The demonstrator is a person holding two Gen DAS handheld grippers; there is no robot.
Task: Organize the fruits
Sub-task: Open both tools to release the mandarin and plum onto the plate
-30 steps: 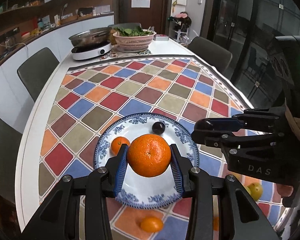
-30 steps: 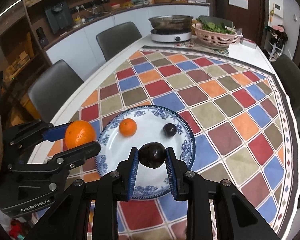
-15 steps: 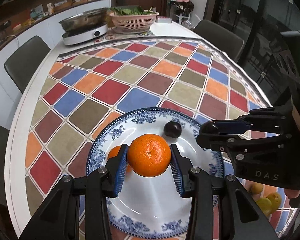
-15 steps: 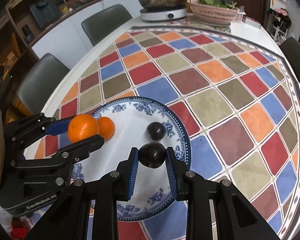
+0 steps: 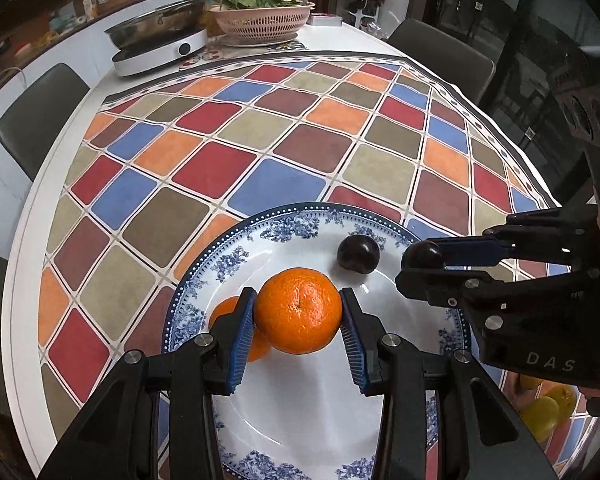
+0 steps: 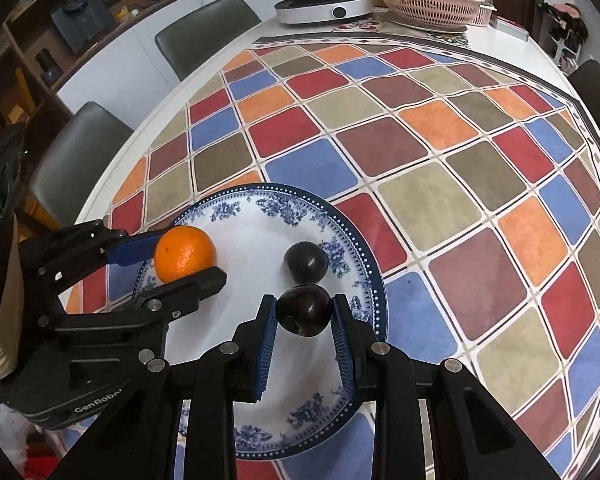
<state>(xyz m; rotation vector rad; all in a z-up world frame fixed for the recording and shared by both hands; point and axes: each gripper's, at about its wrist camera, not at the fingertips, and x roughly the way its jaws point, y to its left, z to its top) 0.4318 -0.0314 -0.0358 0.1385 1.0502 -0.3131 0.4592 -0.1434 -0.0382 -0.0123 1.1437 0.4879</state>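
- Both tongs have come down toward the blue-and-white plate [image 5: 236,256] since a second ago, and the plate now fills more of each view; each carries the same fruit as before.
- The left tongs [image 5: 299,312] pinch a large orange [image 5: 298,310] by its sides, blue ribbed pads pressed to the dimpled, matte rind, stem dimple facing the camera. It hangs over the plate's left half.
- A smaller orange [image 5: 226,314] lies on the plate behind it, mostly hidden by the left pad and the large orange. In the right wrist view it cannot be seen at all.
- The right tongs [image 6: 303,312] pinch a dark plum [image 6: 303,310], smooth and glossy, over the plate's right side. Whether it touches the plate cannot be told.
- A second dark plum [image 6: 305,262] sits on the plate just beyond it, near the patterned rim; the two look close to touching, but the angle does not settle it.
- The plate is glazed, white in the middle with blue floral sprigs and a dotted border; its near edge is covered by the tong bodies.
- It stands on a worktop covered by a checked cloth [image 5: 276,152] of red, blue, orange and olive diamonds.
- Yellow and orange fruit [image 5: 548,408] shows bottom right, half covered by the right tongs' housing and blurred.
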